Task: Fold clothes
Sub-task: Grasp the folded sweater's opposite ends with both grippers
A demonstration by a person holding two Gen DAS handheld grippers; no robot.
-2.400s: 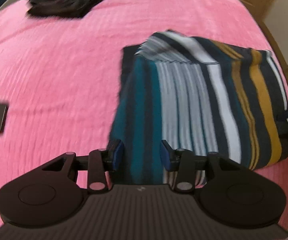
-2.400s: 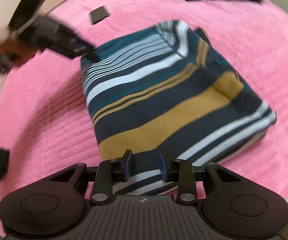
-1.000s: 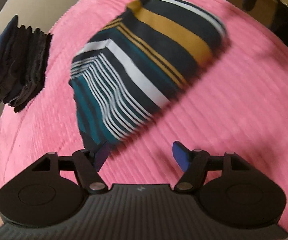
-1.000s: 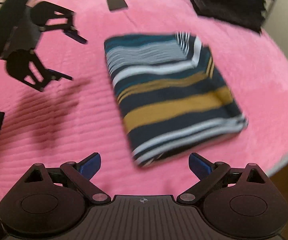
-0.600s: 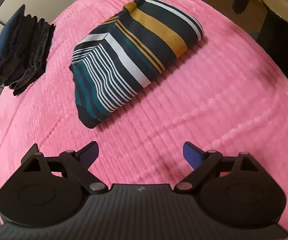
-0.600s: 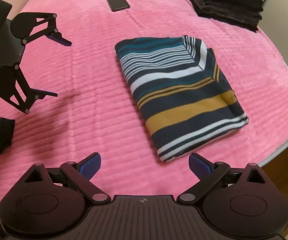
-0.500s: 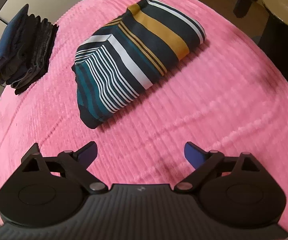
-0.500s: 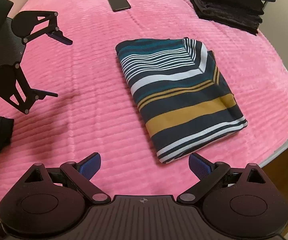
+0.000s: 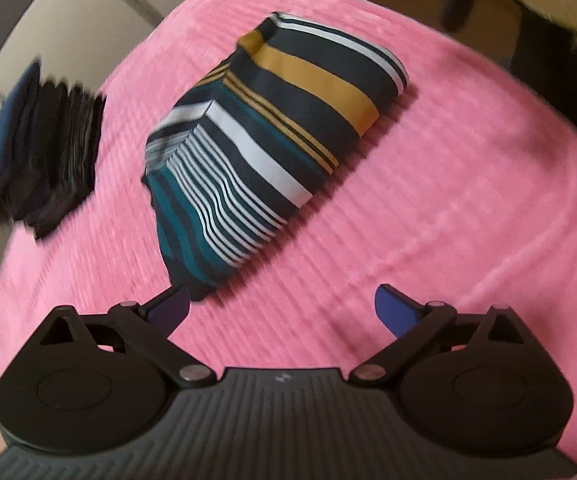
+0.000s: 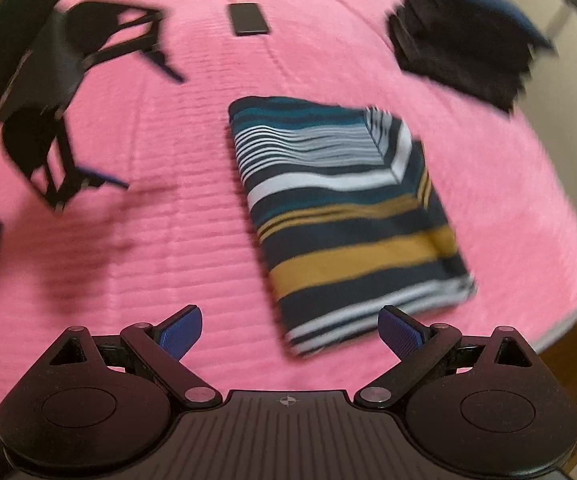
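- On the pink ribbed blanket [image 10: 168, 184] lay the folded striped garment [image 10: 344, 216], a neat rectangle with teal, white, navy and mustard bands, flat and free of both tools.
- The left gripper [image 9: 282, 308] hung above bare blanket with its jaws spread wide; they had just been opening further, and nothing sat between them. In the left wrist view its left blue pad [image 9: 170, 304] appeared just beside the garment's nearest corner; whether it touched I cannot tell.
- The right gripper [image 10: 290, 330] also stood wide open and held nothing, with the garment's striped near edge showing between and beyond its blue pads [image 10: 400, 332].
- From the right wrist view, the left gripper appeared blurred at the upper left, well apart from the garment.
- A stack of dark folded clothes [image 10: 464, 44] sat at the far corner of the blanket.
- A dark phone [image 10: 248, 19] lay flat on the blanket beyond the garment.
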